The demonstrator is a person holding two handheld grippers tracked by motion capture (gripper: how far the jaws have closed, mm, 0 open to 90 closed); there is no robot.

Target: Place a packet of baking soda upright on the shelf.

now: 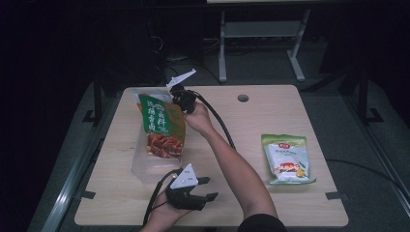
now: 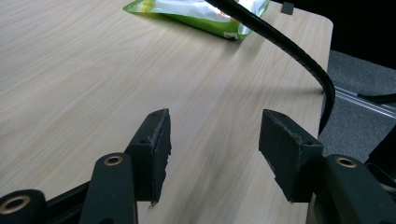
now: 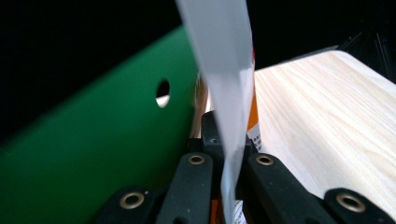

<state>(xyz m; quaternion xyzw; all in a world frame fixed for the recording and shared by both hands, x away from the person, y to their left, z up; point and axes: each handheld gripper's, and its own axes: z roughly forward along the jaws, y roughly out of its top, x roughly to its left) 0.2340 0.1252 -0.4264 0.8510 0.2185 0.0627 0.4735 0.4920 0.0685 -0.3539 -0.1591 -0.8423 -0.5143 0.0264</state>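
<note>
- Nearest you, your left gripper (image 1: 199, 189) rested low over the pale wood-grain table (image 1: 270, 208) at its near edge. Its jaws stood apart with nothing between them, only bare tabletop showing past the pads in the left gripper view.
- Farther in, your right forearm reached across the middle of the table. The right gripper (image 1: 180, 96) was clamped shut on the top edge of the large green and orange plastic snack bag with a clear lower half (image 1: 159, 135). In the right gripper view the bag's pale top seal (image 3: 229, 93) ran up between the closed jaws.
- That bag hung tilted on the table's left half. Its clear bottom seemed to touch the wood, though the dim high view left that unsure.
- Well apart, on the right side, the smaller light green and white pouch (image 1: 287, 158) lay flat and untouched.
- The step in hand looked like moving the large bag by its top edge. The next move called for a steady grip until the bag was settled, then opening the jaws.
</note>
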